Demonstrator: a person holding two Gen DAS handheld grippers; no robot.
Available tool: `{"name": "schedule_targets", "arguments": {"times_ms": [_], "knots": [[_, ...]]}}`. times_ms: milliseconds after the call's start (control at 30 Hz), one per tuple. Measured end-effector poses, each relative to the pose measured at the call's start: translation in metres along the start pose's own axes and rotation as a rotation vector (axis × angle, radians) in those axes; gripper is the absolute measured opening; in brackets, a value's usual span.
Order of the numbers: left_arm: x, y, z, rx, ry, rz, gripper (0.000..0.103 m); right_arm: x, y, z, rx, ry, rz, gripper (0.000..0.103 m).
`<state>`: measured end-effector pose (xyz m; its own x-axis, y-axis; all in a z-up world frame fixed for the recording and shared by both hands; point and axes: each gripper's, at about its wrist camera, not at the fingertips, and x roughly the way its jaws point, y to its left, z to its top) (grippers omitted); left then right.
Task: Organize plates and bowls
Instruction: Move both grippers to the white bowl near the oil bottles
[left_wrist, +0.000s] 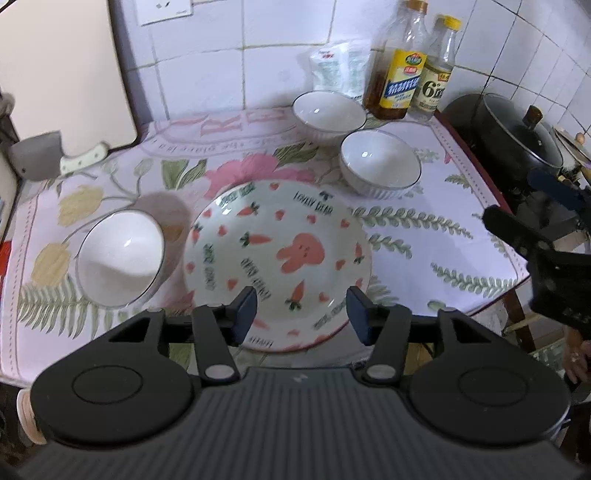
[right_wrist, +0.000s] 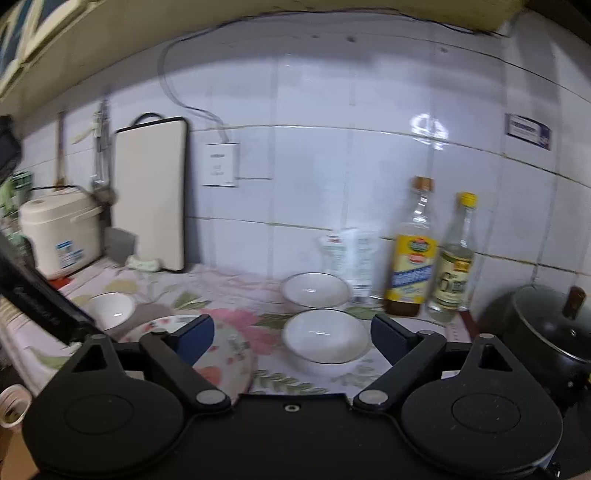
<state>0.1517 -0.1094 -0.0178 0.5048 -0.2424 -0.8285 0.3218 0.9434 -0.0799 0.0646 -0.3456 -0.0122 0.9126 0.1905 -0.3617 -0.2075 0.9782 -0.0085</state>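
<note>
Left gripper (left_wrist: 302, 314) is held part-open, empty, over carrot plate (left_wrist: 277, 266); right gripper (right_wrist: 291, 334) is spread wide, empty, near bowl (right_wrist: 325, 336); bottles (right_wrist: 410, 266) are seen behind.

- The plate (left_wrist: 277, 258) is showing pink rabbit, orange carrots and red hearts on white.
- The three bowls (left_wrist: 380, 162) are looking plain white, perhaps dark-rimmed.
- The tabletop (left_wrist: 424, 236) cloth is wearing pink flowers, yellow tulips, green ferns.
- The fingers (left_wrist: 246, 314) are showing dark blue pads.

A plate (left_wrist: 277, 258) lies mid-table (left_wrist: 443, 236), one bowl (left_wrist: 120, 256) just left. Two bowls (left_wrist: 328, 110) (left_wrist: 380, 162) sit behind it, bottles (left_wrist: 397, 70) behind them.
</note>
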Motion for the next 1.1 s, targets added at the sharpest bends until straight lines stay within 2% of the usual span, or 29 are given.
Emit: {"name": "schedule_targets", "arguments": {"times_ms": [200,367,567,667,800,933,1100], "knots": [[0.018,-0.020,0.013,0.037,-0.021,-0.001,0.054,0.023,-0.031,-0.011,0.131,0.022,0.000,0.092],[0.039,-0.028,0.020,0.025,-0.063,-0.015,0.054,0.050,-0.051,-0.028,0.232,0.067,0.038,0.092],[0.074,-0.036,0.033,0.001,-0.129,-0.026,0.054,0.087,-0.063,-0.034,0.312,0.106,0.016,0.090],[0.093,-0.036,0.041,-0.024,-0.160,-0.039,0.054,0.107,-0.071,-0.036,0.355,0.129,0.003,0.083],[0.121,-0.039,0.056,-0.029,-0.113,-0.061,0.054,0.131,-0.081,-0.043,0.426,0.157,-0.005,0.073],[0.138,-0.045,0.070,-0.047,-0.136,-0.071,0.053,0.150,-0.089,-0.050,0.497,0.187,-0.024,0.062],[0.160,-0.049,0.086,-0.078,-0.162,-0.068,0.051,0.163,-0.098,-0.059,0.605,0.212,-0.029,0.056]]}}
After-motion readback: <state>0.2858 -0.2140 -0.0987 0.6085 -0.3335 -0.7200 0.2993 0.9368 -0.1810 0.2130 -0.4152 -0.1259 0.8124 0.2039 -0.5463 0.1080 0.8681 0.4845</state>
